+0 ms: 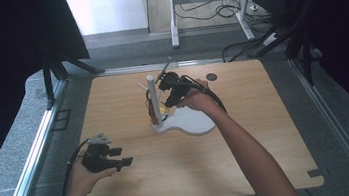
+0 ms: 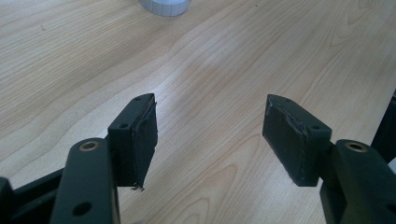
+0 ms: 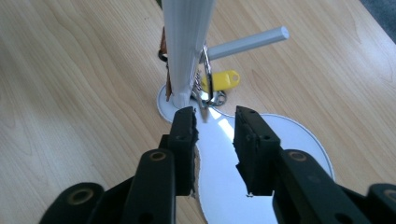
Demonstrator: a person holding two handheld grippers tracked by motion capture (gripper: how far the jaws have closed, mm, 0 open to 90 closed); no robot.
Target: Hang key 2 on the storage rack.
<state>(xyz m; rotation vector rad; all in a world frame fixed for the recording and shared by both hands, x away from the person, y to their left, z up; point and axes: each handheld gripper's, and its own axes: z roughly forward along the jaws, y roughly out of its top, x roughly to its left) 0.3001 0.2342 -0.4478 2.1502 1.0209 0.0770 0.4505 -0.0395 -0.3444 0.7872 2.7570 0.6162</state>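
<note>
Near the table's (image 1: 252, 169) front-left corner, the left gripper (image 2: 210, 121) hovered with jaws spread wide over bare wood. Mid-table, the right gripper (image 3: 215, 123) stood released, nothing between its jaws, before the white stand (image 3: 187, 46), where a yellow-tagged keyring (image 3: 219, 80) hung from a peg (image 3: 247, 41).

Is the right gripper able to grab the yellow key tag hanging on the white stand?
Probably yes. The right gripper sits just in front of the white stand, jaws apart with nothing between them. The yellow key tag hangs just behind, beside the post, with only the metal ring near it.
</note>
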